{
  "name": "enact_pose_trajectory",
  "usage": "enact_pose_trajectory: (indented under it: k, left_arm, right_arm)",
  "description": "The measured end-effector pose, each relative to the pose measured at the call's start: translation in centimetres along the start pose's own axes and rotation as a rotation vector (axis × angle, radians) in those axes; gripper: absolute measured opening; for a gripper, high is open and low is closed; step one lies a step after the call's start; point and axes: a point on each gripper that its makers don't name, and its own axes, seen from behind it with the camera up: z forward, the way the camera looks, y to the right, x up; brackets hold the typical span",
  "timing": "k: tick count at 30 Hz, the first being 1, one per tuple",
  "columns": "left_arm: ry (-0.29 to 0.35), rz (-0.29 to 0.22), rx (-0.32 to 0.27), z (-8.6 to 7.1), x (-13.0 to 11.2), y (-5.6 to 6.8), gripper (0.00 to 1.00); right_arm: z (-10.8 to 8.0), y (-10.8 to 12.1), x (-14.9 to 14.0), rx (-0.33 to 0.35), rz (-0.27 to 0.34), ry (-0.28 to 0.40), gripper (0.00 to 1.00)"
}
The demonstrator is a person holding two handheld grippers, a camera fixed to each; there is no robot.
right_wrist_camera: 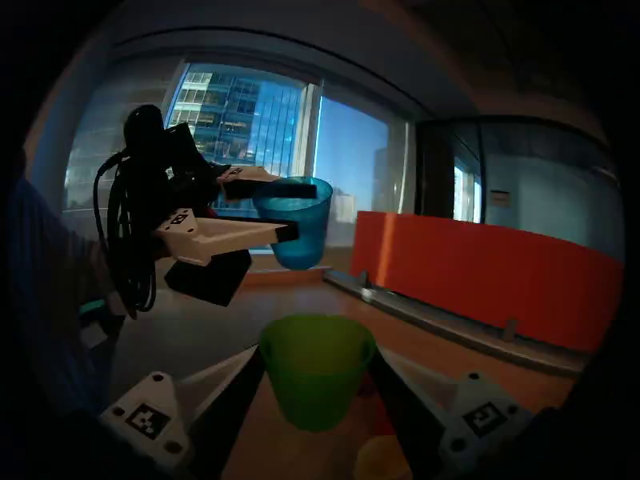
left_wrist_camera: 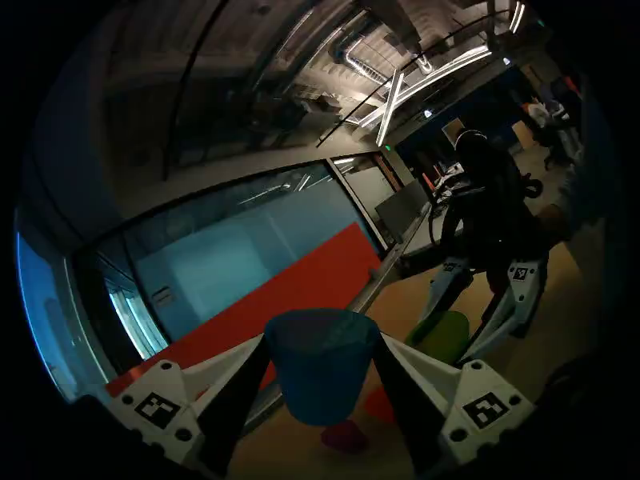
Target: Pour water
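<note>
The left tongs point(left_wrist_camera: 322, 346) pinch a translucent blue plastic cup point(left_wrist_camera: 322, 384) by its sides. The right tongs point(right_wrist_camera: 316, 352) pinch a translucent green plastic cup point(right_wrist_camera: 316, 388) the same way. In the right gripper view the blue cup hangs higher than the green one, above the brown bench point(right_wrist_camera: 308, 300). An orange partition point(right_wrist_camera: 496, 272) stands beyond.

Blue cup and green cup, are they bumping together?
Apart. The right gripper view shows the blue cup held up higher than the green cup, with a plain gap between them.
</note>
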Motion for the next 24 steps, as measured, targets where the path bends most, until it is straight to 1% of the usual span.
enact_pose_trajectory:
  k: [14, 18, 24]
  left_arm:
    - [0.002, 0.157, -0.011, 0.7, 1.8, 0.7, 0.87]
    - [-0.001, 0.206, -0.014, 0.9, 2.0, 0.9, 0.87]
    - [-0.007, 0.275, -0.012, 1.3, 2.0, 0.9, 0.87]
  right_arm:
    - [1.0, -1.3, -0.9, 0.031, 0.015, -0.003, 0.91]
    - [1.2, -1.6, -1.2, 0.037, 0.013, -0.008, 0.91]
    - [1.5, -2.1, -1.3, 0.049, 0.012, -0.01, 0.91]
